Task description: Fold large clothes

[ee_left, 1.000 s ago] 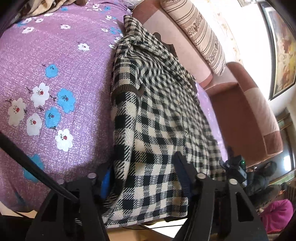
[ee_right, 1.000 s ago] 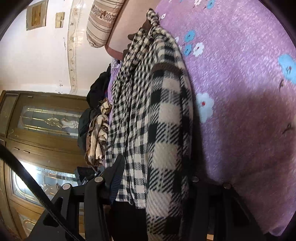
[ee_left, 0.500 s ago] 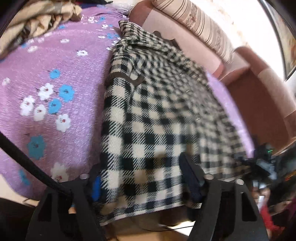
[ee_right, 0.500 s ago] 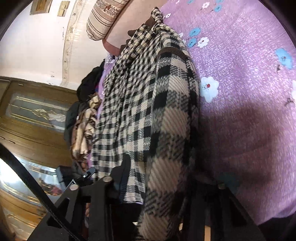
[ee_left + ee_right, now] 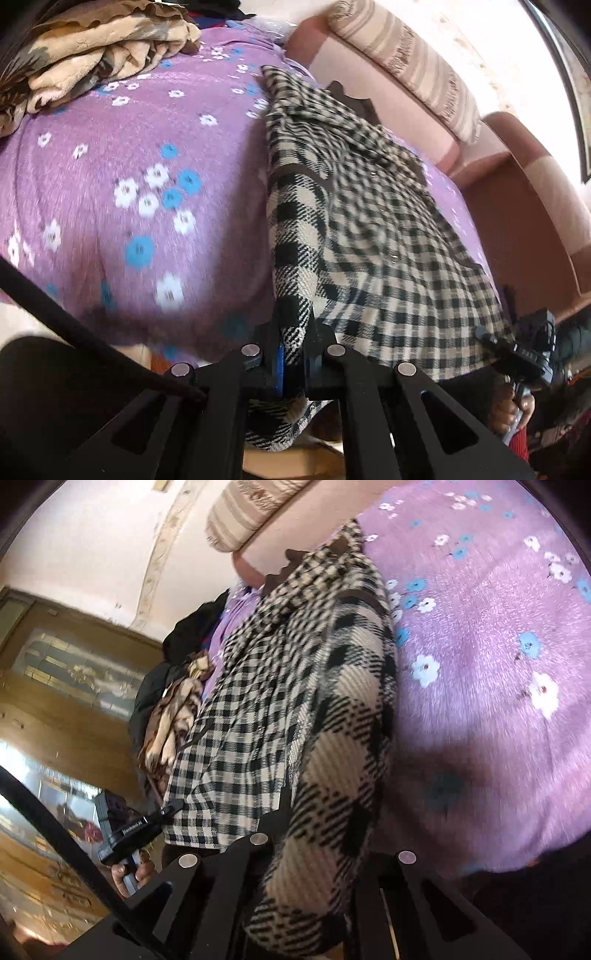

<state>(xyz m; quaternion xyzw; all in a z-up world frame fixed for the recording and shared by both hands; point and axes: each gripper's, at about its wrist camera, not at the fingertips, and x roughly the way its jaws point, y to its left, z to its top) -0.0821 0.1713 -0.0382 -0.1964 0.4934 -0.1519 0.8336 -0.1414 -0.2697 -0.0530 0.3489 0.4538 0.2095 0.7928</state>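
A black-and-cream checked garment (image 5: pixel 369 229) lies folded lengthwise on a purple flowered bedspread (image 5: pixel 129 177), its hem hanging over the near edge. My left gripper (image 5: pixel 293 354) is shut on the hem's left corner, the cloth pinched between its jaws. In the right wrist view the same garment (image 5: pixel 303 701) runs away from me. My right gripper (image 5: pixel 325 849) is closed on the hem's other corner, the thick cloth bunched between the fingers. Each gripper shows in the other's view: the right one (image 5: pixel 517 354), the left one (image 5: pixel 140 827).
A folded tan and brown blanket (image 5: pixel 85 55) lies at the bed's far left. A pink upholstered headboard (image 5: pixel 388 96) with a striped bolster pillow (image 5: pixel 413 62) runs along the far side. Dark clothes (image 5: pixel 173 657) are piled beside the bed, before a wooden door (image 5: pixel 55 686).
Both grippers' jaws have closed on the hem corners of the checked garment; a second ago they stood wide apart around it. The left view has shifted to the left corner.
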